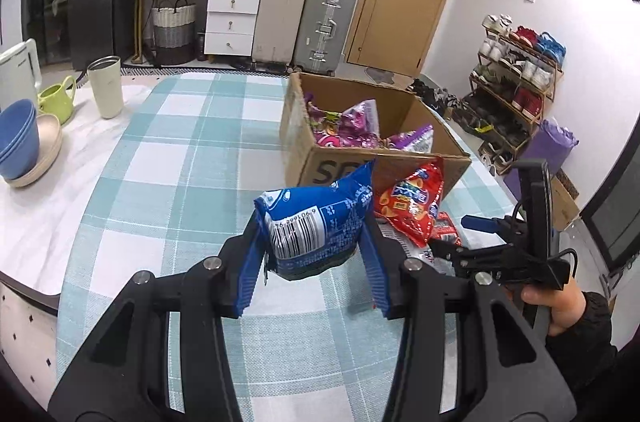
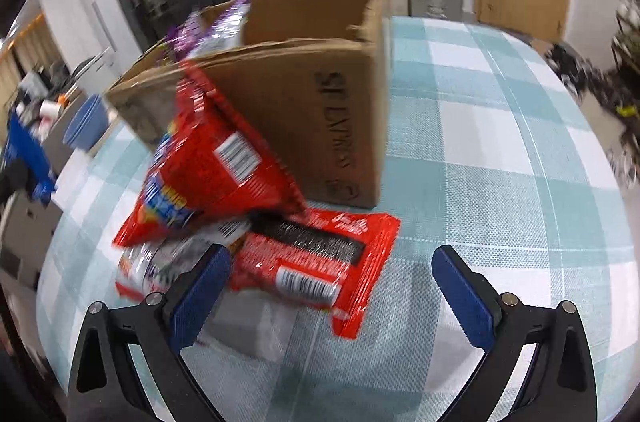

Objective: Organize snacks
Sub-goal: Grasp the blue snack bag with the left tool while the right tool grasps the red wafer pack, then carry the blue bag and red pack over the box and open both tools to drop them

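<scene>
Up front in the left wrist view, the left gripper (image 1: pixel 316 242) has its jaws clamped on a blue snack bag (image 1: pixel 316 222), one blue pad pressed against each side, the barcode facing the camera. The bag hangs clear above the checked tablecloth (image 1: pixel 180 162). Just behind it stands an open cardboard box (image 1: pixel 304 142) with purple snack packets (image 1: pixel 352 126) inside. A red snack bag (image 1: pixel 416 206) leans against the box's near wall, with other red packets under it. To the right, a hand (image 1: pixel 556 306) holds the right gripper (image 1: pixel 460 238) low beside those red packets. At the far left of the table sit blue bowls (image 1: pixel 18 138), a green mug (image 1: pixel 58 98) and a cream tumbler (image 1: pixel 106 86).

Next, the right wrist view is blurred. The right gripper (image 2: pixel 332 286) has its jaws spread wide, with nothing pressed between the pads. A flat red packet (image 2: pixel 320 262) lies on the tablecloth (image 2: pixel 500 142) between and just ahead of its fingers (image 2: pixel 200 298). The red snack bag (image 2: pixel 208 162) leans against the cardboard box (image 2: pixel 320 110) behind it, and a silvery red packet (image 2: pixel 148 270) lies partly under it, beside the left finger. Purple packets (image 2: pixel 212 30) show above the box rim.
</scene>
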Available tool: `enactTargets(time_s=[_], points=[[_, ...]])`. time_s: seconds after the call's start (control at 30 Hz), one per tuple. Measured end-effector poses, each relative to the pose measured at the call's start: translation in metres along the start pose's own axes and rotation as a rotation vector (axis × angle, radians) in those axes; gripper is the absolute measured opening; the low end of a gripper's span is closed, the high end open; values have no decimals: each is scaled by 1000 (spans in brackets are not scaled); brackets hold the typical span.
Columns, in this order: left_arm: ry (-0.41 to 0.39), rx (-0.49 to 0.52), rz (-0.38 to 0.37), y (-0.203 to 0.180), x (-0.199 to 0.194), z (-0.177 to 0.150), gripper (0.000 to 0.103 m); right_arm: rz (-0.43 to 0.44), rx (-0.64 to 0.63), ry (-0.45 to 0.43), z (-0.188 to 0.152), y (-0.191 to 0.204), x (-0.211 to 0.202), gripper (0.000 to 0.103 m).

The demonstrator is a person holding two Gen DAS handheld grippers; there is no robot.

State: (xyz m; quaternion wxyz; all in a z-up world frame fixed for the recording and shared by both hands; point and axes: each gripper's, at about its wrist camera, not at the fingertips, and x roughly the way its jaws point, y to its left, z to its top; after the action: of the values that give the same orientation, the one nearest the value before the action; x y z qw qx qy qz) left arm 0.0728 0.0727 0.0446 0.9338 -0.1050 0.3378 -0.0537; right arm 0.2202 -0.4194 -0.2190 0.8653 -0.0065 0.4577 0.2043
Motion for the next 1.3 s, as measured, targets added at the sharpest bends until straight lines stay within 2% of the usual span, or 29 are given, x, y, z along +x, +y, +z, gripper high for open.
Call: enactTargets(time_s=[0.07,0.33,0.5,0.6,0.67,0.7,0.77,0.83,0.87,0.93,1.17,1.3], points=[[-3,-15,1,5,-1,1,43,13,19,19,3,-2,3,102],[-5,-44,10,16,-1,4,43,-31,-45,35,6,2,12,102],[3,-48,5,18,3,4,43,-38,-27,24,4,-13,7,102],[13,-54,2,20,8,3,43,-57,-61,17,4,-8,7,101],[20,-57,6,21,11,3,43,-56,-81,18,-1,-1,7,84],[22,-59,7,22,13,2,43,-62,-94,13,-3,2,7,83],[23,-58,9,22,14,2,43,-59,-105,10,-4,4,6,71],[23,-59,11,22,14,1,43,-49,-119,9,-6,6,4,66],[22,-58,11,22,14,1,43,-42,-121,5,-7,7,3,59],[24,-54,8,22,15,1,43,-34,-120,1,-10,6,-1,53],[37,-33,-2,13,22,-2,43,-19,-109,-28,-27,-4,-18,51],[44,-15,-9,5,27,-4,43,-7,-83,-74,-36,-11,-39,51]])
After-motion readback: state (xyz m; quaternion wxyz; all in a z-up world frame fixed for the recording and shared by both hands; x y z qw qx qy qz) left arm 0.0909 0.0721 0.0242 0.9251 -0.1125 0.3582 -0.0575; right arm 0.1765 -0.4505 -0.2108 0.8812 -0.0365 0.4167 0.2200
